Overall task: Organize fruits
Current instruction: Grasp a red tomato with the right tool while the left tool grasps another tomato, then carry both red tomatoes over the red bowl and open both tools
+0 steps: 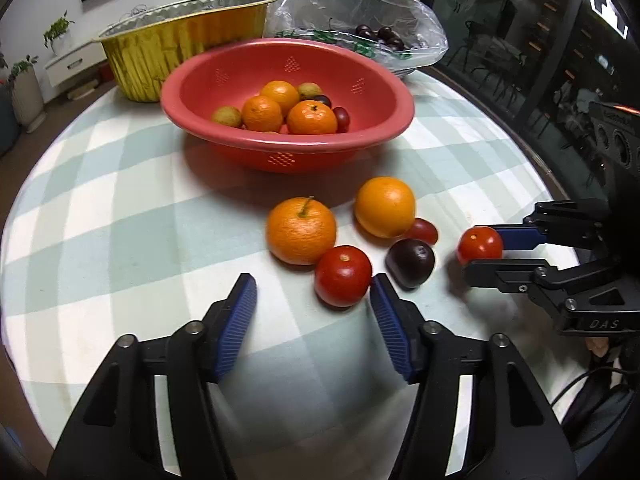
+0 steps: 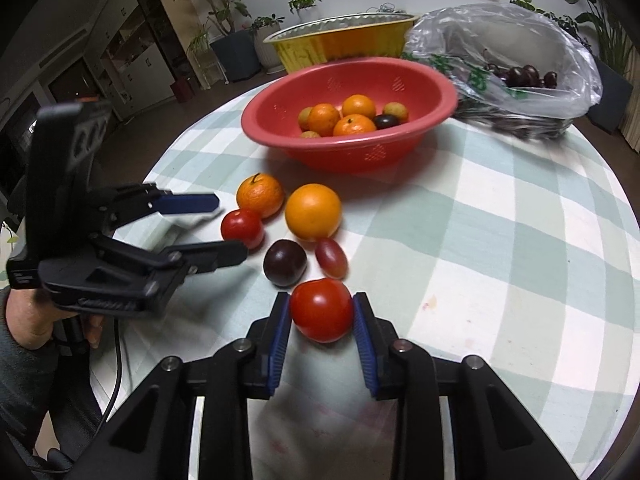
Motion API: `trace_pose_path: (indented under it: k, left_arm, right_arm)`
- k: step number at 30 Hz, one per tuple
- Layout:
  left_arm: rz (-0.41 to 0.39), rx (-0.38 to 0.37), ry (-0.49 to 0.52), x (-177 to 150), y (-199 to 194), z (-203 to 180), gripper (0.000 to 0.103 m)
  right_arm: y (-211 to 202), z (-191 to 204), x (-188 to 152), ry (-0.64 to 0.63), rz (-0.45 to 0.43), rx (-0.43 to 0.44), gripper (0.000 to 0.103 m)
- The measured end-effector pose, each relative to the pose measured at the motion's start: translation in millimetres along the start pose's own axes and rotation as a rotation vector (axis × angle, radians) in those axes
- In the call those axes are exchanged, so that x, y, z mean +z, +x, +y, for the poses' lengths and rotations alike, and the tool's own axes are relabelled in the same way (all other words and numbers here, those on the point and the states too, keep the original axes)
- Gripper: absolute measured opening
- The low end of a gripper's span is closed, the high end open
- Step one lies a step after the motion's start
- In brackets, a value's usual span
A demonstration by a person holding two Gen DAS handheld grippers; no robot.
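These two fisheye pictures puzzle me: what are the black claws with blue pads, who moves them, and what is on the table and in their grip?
There is no robot here. A person holds a two-finger gripper in each hand, and each gripper has a camera looking out along its fingers.

In the left wrist view, the left gripper is open and holds nothing; a tomato lies just off its right pad. The right gripper comes in from the side.

In the right wrist view, the right gripper has its blue pads on both sides of another tomato.

Loose on the checked tablecloth lie two oranges, a dark plum and a small red oblong fruit. Behind them stand a red colander bowl holding fruit, a gold foil tray and a plastic bag of dark fruit.
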State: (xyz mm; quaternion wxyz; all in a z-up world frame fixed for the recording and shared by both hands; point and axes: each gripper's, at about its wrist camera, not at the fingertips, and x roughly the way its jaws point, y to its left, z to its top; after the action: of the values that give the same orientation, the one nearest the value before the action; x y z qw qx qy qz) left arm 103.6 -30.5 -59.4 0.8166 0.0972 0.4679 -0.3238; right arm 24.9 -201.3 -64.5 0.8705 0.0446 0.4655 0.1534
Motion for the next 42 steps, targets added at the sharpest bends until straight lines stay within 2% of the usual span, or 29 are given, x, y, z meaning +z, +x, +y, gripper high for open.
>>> trace_pose_path:
  k: [2, 5, 17, 18, 20, 25, 27, 42]
  left_arm:
    - [0.005, 0.004, 0.015, 0.4, 1.8, -3.8, 0.054]
    - [0.009, 0.002, 0.015, 0.3, 4.4, -6.1, 0.046]
    - [0.004, 0.006, 0.013, 4.2, 11.0, -17.5, 0.045]
    - [0.002, 0.009, 0.012, 4.1, 10.9, -17.5, 0.039]
    - [0.0, 0.015, 0.01, 3.7, 10.7, -16.7, 0.034]
    - [-0.004, 0.021, 0.016, 3.5, 10.8, -15.9, 0.033]
    - [-0.007, 0.014, 0.015, 3.1, 9.7, -15.6, 0.028]
    - [-0.04, 0.008, -0.02, -9.2, -13.2, -11.8, 0.028]
  right_arm:
    - [-1.3, -1.5, 0.3, 0.004, -0.004, 0.001, 0.034]
    - [-0.4, -0.9, 0.6, 0.004, -0.004, 0.003, 0.034]
    - [0.0, -1.1, 1.8, 0.007, -0.004, 0.0, 0.034]
    - [-0.1, -1.3, 1.9, 0.008, -0.005, 0.0, 0.034]
    - [-0.1, -2.0, 2.1, 0.011, -0.005, 0.0, 0.034]
    - [-0.6, -2.8, 1.9, 0.014, -0.006, 0.0, 0.034]
    - [-0.6, -2.7, 1.9, 0.013, -0.007, 0.0, 0.034]
    - [-7.2, -3.9, 6.1, 0.024, -0.029, -0.002, 0.034]
